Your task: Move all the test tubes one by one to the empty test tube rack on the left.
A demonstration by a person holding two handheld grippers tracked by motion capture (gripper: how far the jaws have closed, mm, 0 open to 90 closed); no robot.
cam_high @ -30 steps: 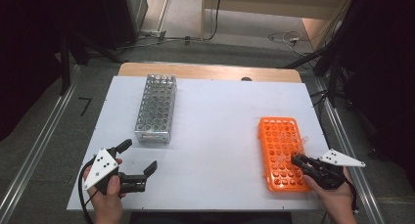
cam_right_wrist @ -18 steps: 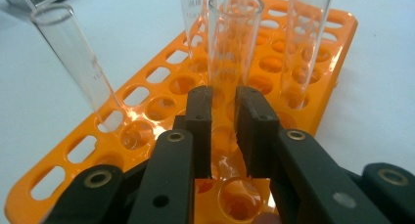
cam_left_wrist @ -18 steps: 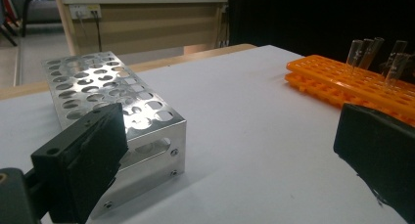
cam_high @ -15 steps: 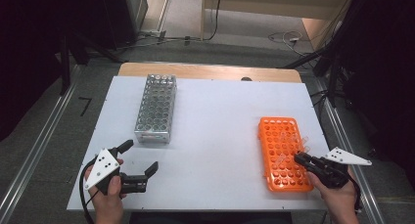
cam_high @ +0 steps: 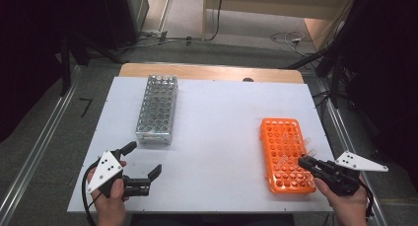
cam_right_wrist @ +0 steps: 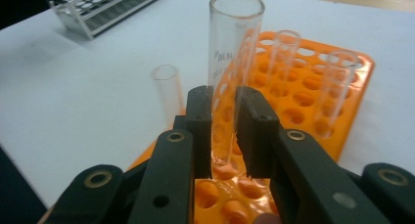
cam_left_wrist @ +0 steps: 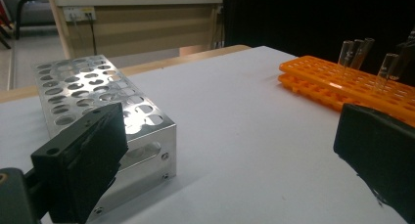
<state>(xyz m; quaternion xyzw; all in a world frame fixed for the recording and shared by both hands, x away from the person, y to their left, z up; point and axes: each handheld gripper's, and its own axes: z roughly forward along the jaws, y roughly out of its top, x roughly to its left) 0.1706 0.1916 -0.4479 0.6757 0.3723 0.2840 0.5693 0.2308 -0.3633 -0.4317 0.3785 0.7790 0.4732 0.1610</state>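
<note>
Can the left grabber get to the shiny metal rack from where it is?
Probably yes. The left gripper is open, and the metal rack sits just ahead of it on the white table, with nothing lying between them.

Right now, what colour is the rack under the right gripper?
Orange rack, clearest in high view.

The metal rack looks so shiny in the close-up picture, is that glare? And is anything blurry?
Left gripper view: the metal rack mirrors bright light, and the near jaws are soft. Right gripper view: the held glass tube is fairly sharp, the background hazy. High view: even light, dark surroundings.
</note>
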